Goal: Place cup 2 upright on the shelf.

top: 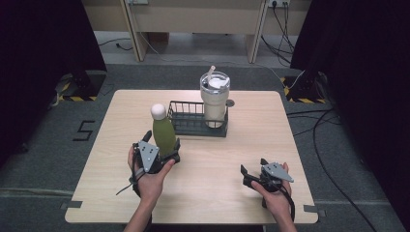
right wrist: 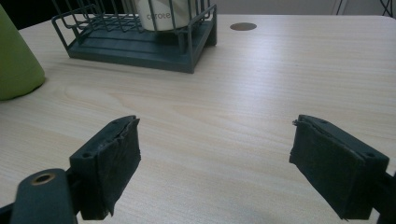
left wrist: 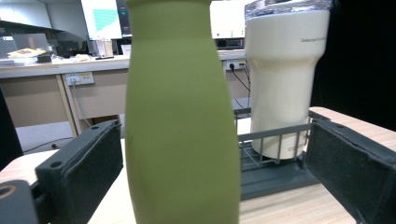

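Here the green bottle (top: 164, 134) stands upright on the desk (top: 232, 159), a little left of its middle and just in front of the rack (top: 191, 121), which sits toward the far edge. From above, the left gripper (top: 164, 151) is at the bottle's foot, held by the left hand (top: 150, 181), but how the jaws meet it is hard to tell there. The left gripper view settles it: the bottle (left wrist: 182, 121) stands between the two pads (left wrist: 95, 168), with a clear gap on the right and a thin one on the left, so the jaws are spread and not clamped. That view also shows the cream tumbler (left wrist: 285, 74) standing in the rack's right end. The right gripper (top: 251, 175) rests near the front right corner, well apart from the bottle; its own view shows its jaws wide apart over bare wood, and a dark round spot (right wrist: 243, 26) on the desk beyond the rack (right wrist: 140, 42).
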{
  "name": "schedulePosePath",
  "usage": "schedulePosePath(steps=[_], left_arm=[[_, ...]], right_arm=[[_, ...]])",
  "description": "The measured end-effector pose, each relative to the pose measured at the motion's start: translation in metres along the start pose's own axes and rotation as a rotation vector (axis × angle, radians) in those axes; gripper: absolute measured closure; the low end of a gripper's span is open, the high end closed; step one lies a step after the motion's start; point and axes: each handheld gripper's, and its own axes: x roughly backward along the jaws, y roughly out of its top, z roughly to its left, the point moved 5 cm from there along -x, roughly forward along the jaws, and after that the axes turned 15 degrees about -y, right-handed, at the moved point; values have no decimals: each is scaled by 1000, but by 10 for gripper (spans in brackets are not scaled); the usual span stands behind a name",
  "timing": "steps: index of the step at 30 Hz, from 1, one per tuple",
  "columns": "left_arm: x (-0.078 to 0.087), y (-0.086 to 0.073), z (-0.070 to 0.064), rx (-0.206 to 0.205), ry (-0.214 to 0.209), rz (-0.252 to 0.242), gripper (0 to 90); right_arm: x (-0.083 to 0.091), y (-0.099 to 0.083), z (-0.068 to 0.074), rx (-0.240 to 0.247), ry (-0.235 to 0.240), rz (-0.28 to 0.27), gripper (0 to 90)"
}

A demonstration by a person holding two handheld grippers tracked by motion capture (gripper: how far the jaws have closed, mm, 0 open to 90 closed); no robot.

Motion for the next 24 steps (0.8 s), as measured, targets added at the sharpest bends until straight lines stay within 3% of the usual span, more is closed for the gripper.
schedulePosePath(steps=[12, 24], left_arm=[[-20, -7, 22, 34, 17, 24, 26], [-30, -13, 27, 50, 16, 47, 62]], right_arm=[[0, 0, 0, -5, 2, 3, 154], [0, 0, 0, -8, 6, 7, 154]])
